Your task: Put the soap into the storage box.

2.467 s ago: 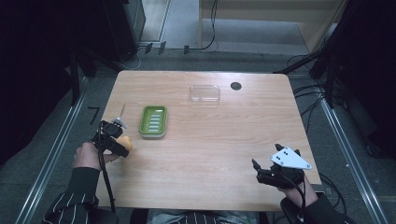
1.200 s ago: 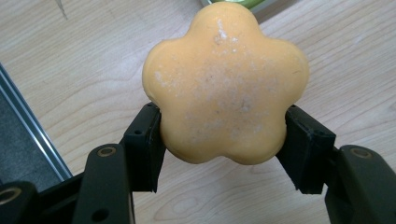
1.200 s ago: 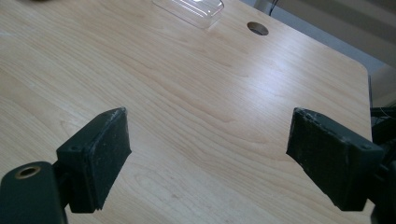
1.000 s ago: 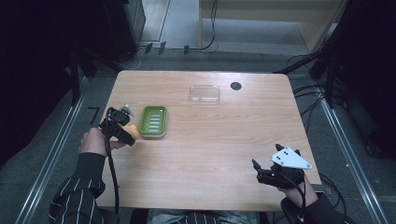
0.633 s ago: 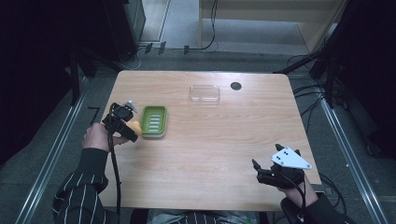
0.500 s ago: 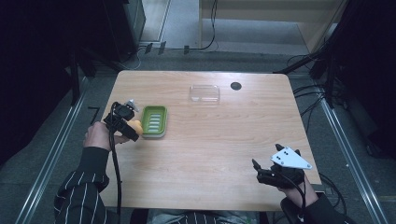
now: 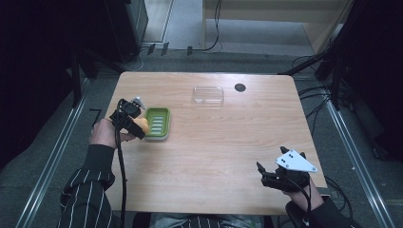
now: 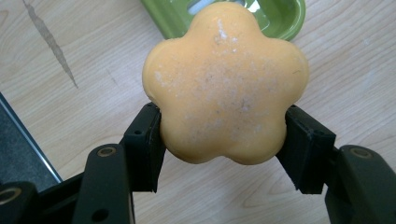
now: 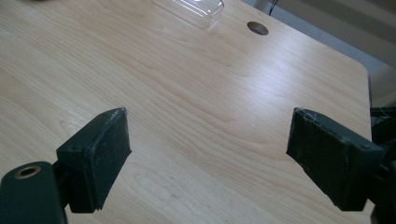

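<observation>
Orange flower-shaped soap sits clenched in the left gripper jaws beside the green dish, while the right gripper jaws gape over the table.

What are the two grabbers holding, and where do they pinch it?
The left gripper pinches the orange flower-shaped soap across its lower sides, one jaw on each. The right gripper is open and holds nothing.

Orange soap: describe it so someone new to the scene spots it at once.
Start at the wooden table and go to its left edge, where the green soap dish sits. Just left of the dish, the left tongs grip the orange soap by its sides, above the table. It is the one orange thing here, shaped like a five-petal flower, unlike the clear lid farther back.
</observation>
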`<state>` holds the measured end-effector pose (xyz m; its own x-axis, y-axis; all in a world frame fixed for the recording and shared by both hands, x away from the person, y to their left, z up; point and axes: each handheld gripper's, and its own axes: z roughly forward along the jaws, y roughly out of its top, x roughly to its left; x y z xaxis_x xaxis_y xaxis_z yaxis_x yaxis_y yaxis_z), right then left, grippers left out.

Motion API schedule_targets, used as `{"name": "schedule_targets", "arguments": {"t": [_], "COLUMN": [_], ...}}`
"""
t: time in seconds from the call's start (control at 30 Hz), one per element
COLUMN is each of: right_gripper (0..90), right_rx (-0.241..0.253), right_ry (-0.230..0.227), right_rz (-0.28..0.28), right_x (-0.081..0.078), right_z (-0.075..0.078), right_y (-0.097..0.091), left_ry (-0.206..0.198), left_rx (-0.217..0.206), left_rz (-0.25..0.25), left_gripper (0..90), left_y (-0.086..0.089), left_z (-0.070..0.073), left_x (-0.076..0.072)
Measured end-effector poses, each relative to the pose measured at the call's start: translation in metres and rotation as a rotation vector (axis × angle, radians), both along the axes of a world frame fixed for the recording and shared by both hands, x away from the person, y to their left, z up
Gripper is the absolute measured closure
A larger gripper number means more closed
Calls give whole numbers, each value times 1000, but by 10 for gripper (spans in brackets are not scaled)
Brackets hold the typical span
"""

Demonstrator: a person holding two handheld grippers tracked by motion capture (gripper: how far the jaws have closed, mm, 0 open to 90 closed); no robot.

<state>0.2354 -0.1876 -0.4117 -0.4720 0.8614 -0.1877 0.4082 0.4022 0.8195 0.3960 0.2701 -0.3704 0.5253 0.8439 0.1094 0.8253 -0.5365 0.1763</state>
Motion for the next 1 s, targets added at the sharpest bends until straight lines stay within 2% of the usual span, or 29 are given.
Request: {"name": "schedule_targets", "arguments": {"t": [0.57, 0.8, 1.0], "right_gripper": [137, 137, 137], "right_rx": [-1, -2, -1], "right_ry": [0, 0, 0], "right_rz": [0, -1, 0], "right_x": [0, 0, 0], "right_z": [0, 0, 0], "right_y": [0, 0, 0], "left_ry": [-5, -12, -3], "left_rx": [2, 6, 13], "left_rz": [-42, -50, -55], "left_gripper": [396, 396, 396], "left_y": [-18, -24, -26], "left_z": [2, -3, -8], "left_x": [21, 29, 37]}}
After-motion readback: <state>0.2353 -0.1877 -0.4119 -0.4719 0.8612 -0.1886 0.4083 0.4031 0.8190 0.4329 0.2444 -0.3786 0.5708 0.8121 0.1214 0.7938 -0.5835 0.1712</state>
